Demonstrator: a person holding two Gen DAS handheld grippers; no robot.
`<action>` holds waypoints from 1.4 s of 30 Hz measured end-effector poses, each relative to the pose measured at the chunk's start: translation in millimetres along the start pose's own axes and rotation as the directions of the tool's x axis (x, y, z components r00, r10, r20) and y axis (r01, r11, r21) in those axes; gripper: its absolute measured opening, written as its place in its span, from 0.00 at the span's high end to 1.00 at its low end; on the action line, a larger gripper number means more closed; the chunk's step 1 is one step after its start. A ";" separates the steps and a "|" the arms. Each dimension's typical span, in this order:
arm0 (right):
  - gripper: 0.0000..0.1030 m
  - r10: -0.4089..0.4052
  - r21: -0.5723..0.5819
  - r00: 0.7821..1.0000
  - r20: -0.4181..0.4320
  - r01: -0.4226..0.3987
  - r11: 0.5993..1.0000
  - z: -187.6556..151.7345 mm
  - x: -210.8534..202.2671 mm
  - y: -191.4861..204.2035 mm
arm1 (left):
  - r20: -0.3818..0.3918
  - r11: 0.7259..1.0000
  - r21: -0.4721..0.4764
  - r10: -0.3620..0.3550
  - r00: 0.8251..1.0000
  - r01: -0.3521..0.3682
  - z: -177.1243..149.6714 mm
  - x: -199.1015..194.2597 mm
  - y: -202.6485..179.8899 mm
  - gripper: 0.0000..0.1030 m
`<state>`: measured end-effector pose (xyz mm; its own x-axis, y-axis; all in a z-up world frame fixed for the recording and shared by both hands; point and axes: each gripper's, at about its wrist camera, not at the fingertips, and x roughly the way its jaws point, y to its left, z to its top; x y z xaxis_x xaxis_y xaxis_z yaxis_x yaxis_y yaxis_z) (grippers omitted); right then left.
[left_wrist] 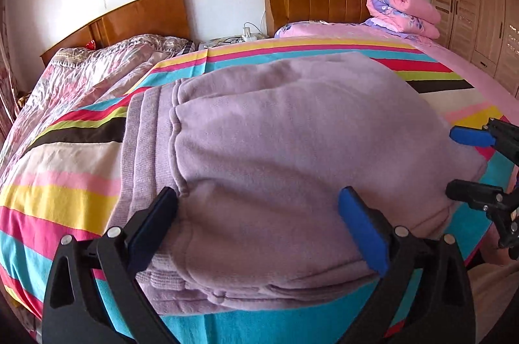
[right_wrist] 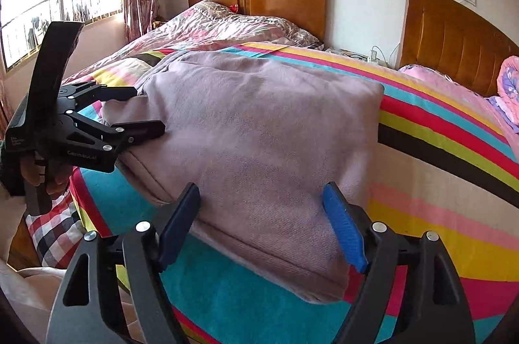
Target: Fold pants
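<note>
While the pants (left_wrist: 292,149) lie folded mid-bed, my left hand-held gripper (left_wrist: 259,230) and right hand-held gripper (right_wrist: 262,227) gape empty; I'd press the bundle's six o'clock edge flat, squaring its layers.

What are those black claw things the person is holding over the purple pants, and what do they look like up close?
They are handheld grippers. The left gripper and the right gripper match: black angular frames with triangular cut-outs, silver round rivets at the joints, and two flat fingers faced with blue ribbed pads. Seen from the right wrist view, the left one has a tall black handle and small white lettering on its body.
</note>
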<state>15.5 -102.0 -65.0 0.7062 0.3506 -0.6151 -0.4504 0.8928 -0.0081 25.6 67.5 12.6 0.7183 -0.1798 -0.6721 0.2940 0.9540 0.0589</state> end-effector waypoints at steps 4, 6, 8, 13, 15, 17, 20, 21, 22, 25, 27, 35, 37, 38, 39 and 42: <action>0.25 -0.008 0.010 1.000 0.012 0.007 1.000 -2.4 1.4 0.8 | 0.020 1.000 -0.019 -0.001 1.000 0.002 -1.6 2.4 0.0 0.02; 0.25 -0.008 0.022 1.000 0.020 0.008 1.000 -3.3 0.0 0.3 | 0.025 1.000 -0.018 0.003 1.000 -0.003 -1.7 2.2 -1.9 0.02; 0.25 -0.026 0.021 0.999 0.020 0.025 0.999 -3.9 -2.7 3.3 | 0.025 1.000 -0.018 0.002 1.000 -0.002 -0.4 2.3 -1.1 0.02; 0.25 0.022 0.069 0.999 0.034 -0.025 0.997 -8.8 -3.8 -5.5 | 0.033 1.000 -0.019 0.004 0.999 -0.004 -0.5 0.3 -2.4 0.02; 0.25 0.033 0.071 0.999 0.027 -0.035 0.997 -8.8 -4.5 -6.5 | 0.023 1.000 -0.018 0.008 1.000 -0.008 0.4 -0.8 -3.8 0.02; 0.20 0.064 0.060 0.998 -0.001 -0.064 0.996 -7.5 -6.9 -7.0 | -0.020 1.000 -0.013 0.021 1.000 -0.021 9.3 -5.2 -6.9 0.02; 0.18 0.137 0.040 0.990 -0.036 -0.136 0.990 1.2 -16.1 -16.0 | -0.006 0.999 -0.030 -0.044 0.999 0.044 33.8 -26.7 -6.5 0.02; 0.18 0.168 0.056 0.985 -0.025 -0.167 0.984 6.5 -20.6 -23.6 | 0.024 0.998 -0.022 -0.055 0.998 0.056 43.6 -34.5 -7.0 0.02; 0.18 0.195 0.069 0.981 -0.006 -0.194 0.979 13.5 -25.0 -31.5 | 0.050 0.999 -0.007 -0.051 0.997 0.051 53.6 -39.1 -7.9 0.02; 0.18 0.184 0.057 0.982 0.030 -0.186 0.981 44.8 -25.1 -53.0 | 0.085 1.000 0.007 -0.019 0.996 0.018 78.3 -29.1 -4.6 0.02; 0.18 0.158 0.039 0.987 0.021 -0.159 0.987 63.4 -11.3 -64.5 | 0.019 1.000 -0.026 0.012 1.000 -0.012 84.5 -3.5 0.8 0.02; 0.18 0.302 0.029 0.949 -0.096 -0.300 0.953 92.5 59.7 -80.2 | -0.007 0.998 -0.016 0.068 0.998 -0.068 26.5 17.2 -0.6 0.01; 0.18 0.314 0.015 0.940 -0.133 -0.315 0.949 97.4 77.4 -80.8 | -0.014 0.998 -0.035 0.043 0.999 -0.044 26.8 19.4 4.4 0.01; 0.18 0.300 0.031 0.941 -0.156 -0.299 0.954 99.5 88.9 -86.4 | -0.016 0.998 -0.036 0.042 0.999 -0.043 26.9 20.0 4.6 0.01; 0.18 0.261 0.044 0.951 -0.167 -0.257 0.965 102.0 99.2 -94.3 | -0.016 0.998 -0.032 0.047 0.999 -0.048 26.5 20.4 3.4 0.01; 0.19 0.178 0.127 0.978 -0.111 -0.164 0.978 117.6 109.3 -120.5 | -0.014 0.998 -0.029 0.052 0.999 -0.052 26.4 20.3 1.7 0.01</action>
<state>211.1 -138.0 -38.6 0.5495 0.4705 -0.6905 -0.4872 0.8518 0.1927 57.3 59.1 18.6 0.7235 -0.1270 -0.6786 0.2377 0.9687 0.0722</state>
